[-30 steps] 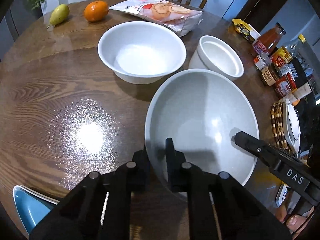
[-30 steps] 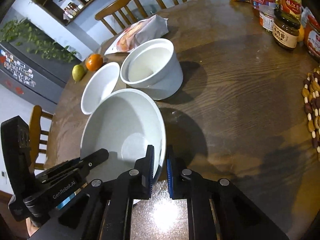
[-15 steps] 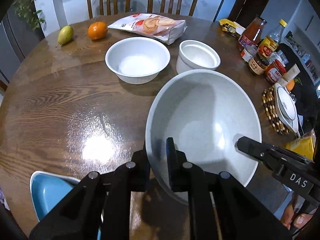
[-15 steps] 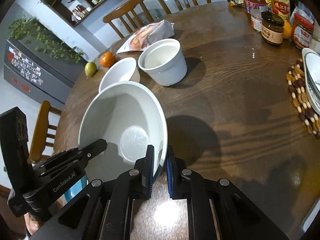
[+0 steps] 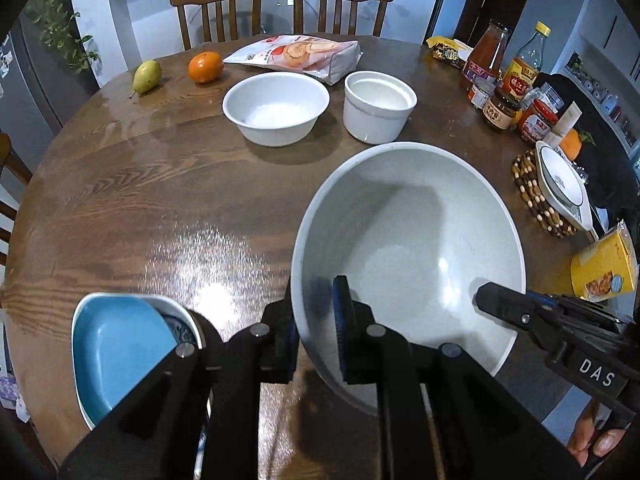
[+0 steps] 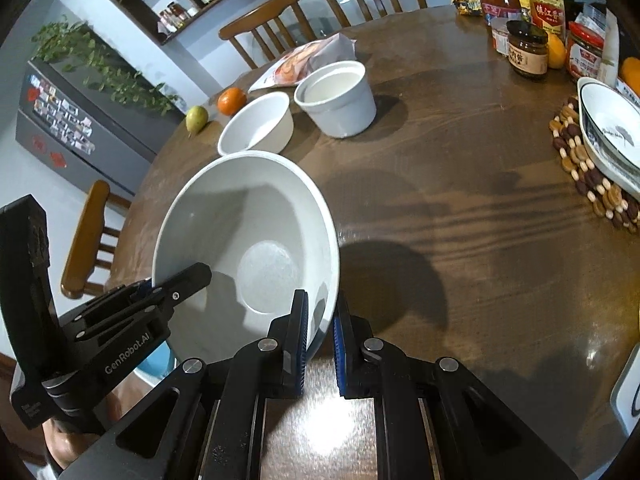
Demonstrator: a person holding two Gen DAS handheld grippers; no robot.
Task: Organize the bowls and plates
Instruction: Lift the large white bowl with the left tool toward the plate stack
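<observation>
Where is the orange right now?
In the left wrist view the round orange sits at the far left of the brown wooden table, between the green pear and the snack bag.

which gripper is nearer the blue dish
Left. The left gripper grips the big white bowl right beside the blue dish; the right gripper holds the bowl's far rim.

Home dining room, round wooden table (image 5: 120,200), wooden chairs (image 5: 340,8), sauce jars (image 6: 527,54), magnet-covered fridge (image 6: 60,128)

The large bowl (image 5: 408,240) is held above the table (image 5: 140,200), two smaller bowls (image 5: 276,108) behind it, a dish (image 5: 120,344) at its left.
</observation>
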